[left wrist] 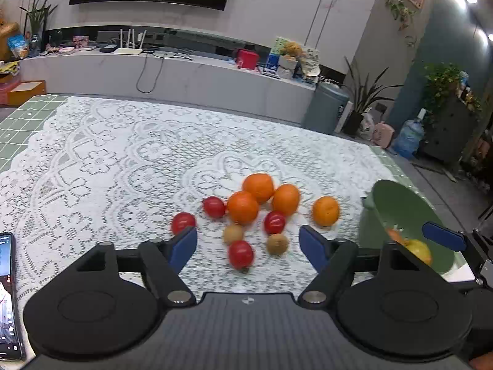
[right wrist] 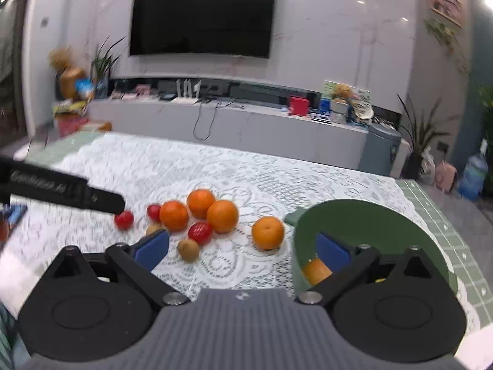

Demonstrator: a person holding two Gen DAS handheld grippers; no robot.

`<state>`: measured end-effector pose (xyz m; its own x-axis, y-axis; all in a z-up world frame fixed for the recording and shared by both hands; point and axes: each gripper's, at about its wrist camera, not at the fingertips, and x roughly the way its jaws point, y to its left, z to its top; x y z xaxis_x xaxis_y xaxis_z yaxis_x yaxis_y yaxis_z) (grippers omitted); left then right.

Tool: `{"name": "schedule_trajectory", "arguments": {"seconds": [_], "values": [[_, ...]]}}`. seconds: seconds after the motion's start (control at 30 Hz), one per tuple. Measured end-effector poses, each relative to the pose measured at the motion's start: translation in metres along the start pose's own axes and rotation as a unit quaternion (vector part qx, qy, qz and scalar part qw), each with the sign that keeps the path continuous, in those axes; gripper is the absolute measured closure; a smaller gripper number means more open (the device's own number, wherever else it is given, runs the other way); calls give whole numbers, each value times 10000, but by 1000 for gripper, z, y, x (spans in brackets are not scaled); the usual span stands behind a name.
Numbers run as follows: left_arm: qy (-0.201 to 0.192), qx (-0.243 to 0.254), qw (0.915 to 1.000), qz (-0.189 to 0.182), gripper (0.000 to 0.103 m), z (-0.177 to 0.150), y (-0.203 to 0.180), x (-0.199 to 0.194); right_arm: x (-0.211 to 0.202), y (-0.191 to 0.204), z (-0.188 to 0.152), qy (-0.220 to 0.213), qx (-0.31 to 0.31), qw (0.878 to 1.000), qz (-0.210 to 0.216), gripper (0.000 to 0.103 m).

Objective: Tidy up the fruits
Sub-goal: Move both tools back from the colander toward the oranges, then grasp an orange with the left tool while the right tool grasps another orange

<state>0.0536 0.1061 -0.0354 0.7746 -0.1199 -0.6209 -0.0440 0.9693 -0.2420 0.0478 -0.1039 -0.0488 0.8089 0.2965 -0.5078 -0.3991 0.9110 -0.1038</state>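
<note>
Fruits are lying loose on a white lace tablecloth (left wrist: 123,154), gathered just right of center in the lower half of the left wrist view: three oranges (left wrist: 258,187) touching in a cluster, a fourth orange (left wrist: 325,211) sitting apart to the right, four red tomatoes (left wrist: 241,254) scattered around them, and two small brown fruits (left wrist: 277,244) lying nearest the camera. A green bowl (left wrist: 400,203) is tilting at the right edge of that frame, holding a yellow fruit (left wrist: 419,251) and an orange piece. The left gripper (left wrist: 248,240) is hanging wide open over the nearest fruits, grasping nothing. The right gripper (right wrist: 243,246) is also spread open and empty, its right finger (right wrist: 332,251) reaching inside the bowl. A phone (left wrist: 7,293) is lying at the lower left edge.
</note>
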Motion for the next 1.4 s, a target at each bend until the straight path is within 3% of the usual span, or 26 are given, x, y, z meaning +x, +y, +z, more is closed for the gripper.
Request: {"name": "schedule_trajectory", "arguments": {"seconds": [0.27,0.4,0.53,0.67,0.9,1.13,1.4], "values": [[23,896,9958,175,28,3,-10,18,41,5,8,425,-792,9959,78,37],[119,1297,9914,74,30,14,-16,32,60,2,22,583,-1511,9866,172,38],[222,1697,9852,43,30,26,-23,48,85,-9,39,1037,-1946,9742,472,38],[490,1863,9811,-163,32,33,-24,72,115,-17,48,1562,-2240,9595,698,41],[985,2013,9744,-171,39,34,-19,107,158,-20,52,2306,-2537,9350,911,46],[1111,2147,9702,-155,43,37,-20,119,183,-9,50,2595,-3165,9084,850,46],[1254,2264,9659,61,46,37,-29,134,197,-17,52,2735,-3115,9069,757,53]]}}
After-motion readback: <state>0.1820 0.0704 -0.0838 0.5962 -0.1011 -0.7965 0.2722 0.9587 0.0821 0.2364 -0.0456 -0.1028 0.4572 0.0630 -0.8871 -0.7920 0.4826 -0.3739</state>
